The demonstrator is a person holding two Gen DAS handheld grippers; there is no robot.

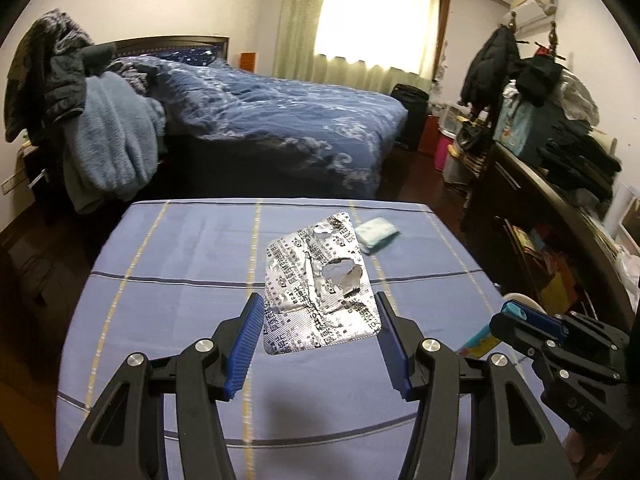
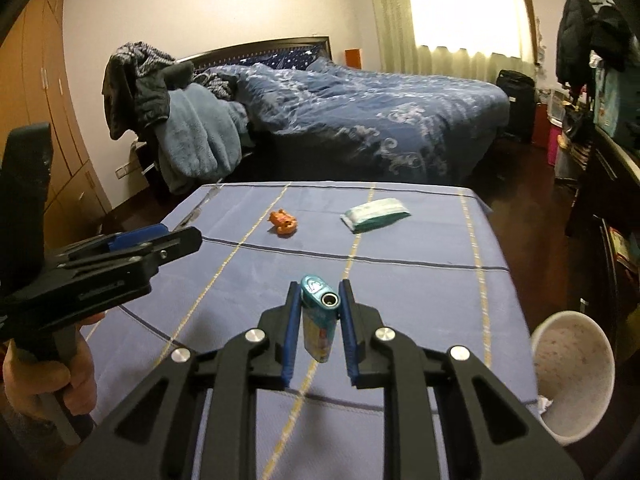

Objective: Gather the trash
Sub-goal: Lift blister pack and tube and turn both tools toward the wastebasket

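**Two pieces held above the table, and both can still fall**

We see two risks. Our left gripper (image 1: 320,332) holds a foil blister (image 1: 320,280) only by its two side edges. The sheet is thin and already crumpled, so we judge it can bend and slip out if the hand tilts or moves fast. Our right gripper (image 2: 318,328) holds a lighter (image 2: 318,320) near the tips of the pads. The lighter is smooth and hard, so we think it can turn or slide down on the way to the bin (image 2: 572,376), which stands just beside the right edge of the table (image 2: 420,248). If either piece falls outside the bin, it must be picked up again.

The left fingers (image 1: 244,344) stand about half open, closed on the blister, which hangs above the middle of the table. The right fingers (image 2: 290,332) are almost fully closed and clamp the lighter from both sides, above the near part of the table.

An orange scrap (image 2: 283,222) and a tissue pack (image 2: 376,214) lie on the far part of the table, well apart from both grippers.
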